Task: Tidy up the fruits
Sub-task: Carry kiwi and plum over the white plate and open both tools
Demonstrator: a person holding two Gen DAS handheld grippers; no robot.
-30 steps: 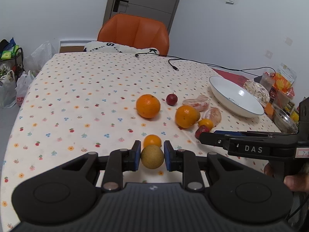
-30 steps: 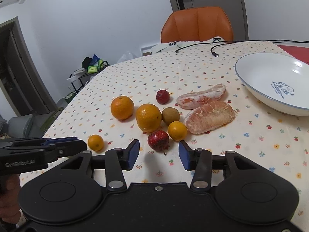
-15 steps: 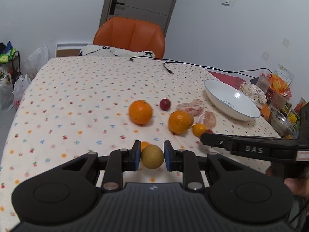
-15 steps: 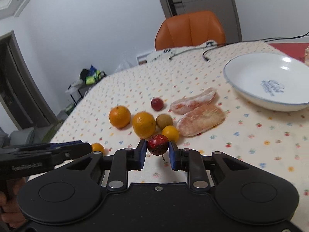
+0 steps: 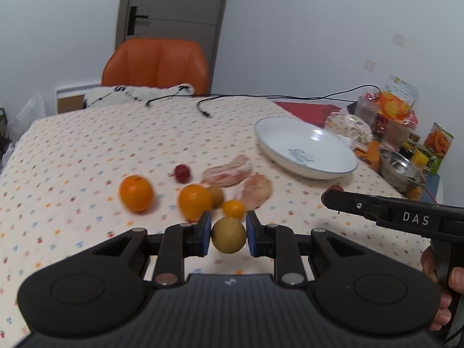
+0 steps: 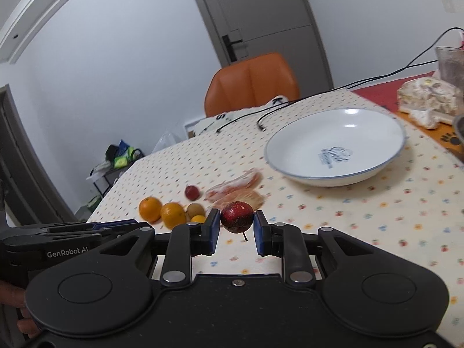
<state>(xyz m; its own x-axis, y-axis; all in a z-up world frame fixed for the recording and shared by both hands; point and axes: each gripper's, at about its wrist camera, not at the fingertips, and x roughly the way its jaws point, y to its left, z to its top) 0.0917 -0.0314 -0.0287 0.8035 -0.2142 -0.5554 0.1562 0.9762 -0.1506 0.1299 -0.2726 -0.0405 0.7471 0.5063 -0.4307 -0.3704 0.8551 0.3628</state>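
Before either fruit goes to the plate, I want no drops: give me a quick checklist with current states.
1. Left gripper holds the tan round fruit between both jaws: ok.
2. Right gripper holds the dark red fruit: ok.
3. Both fruits lifted off the tablecloth: ok.
4. White plate empty: ok.
5. Grip firmness: cannot tell.
6. Black cable away from the plate: ok.
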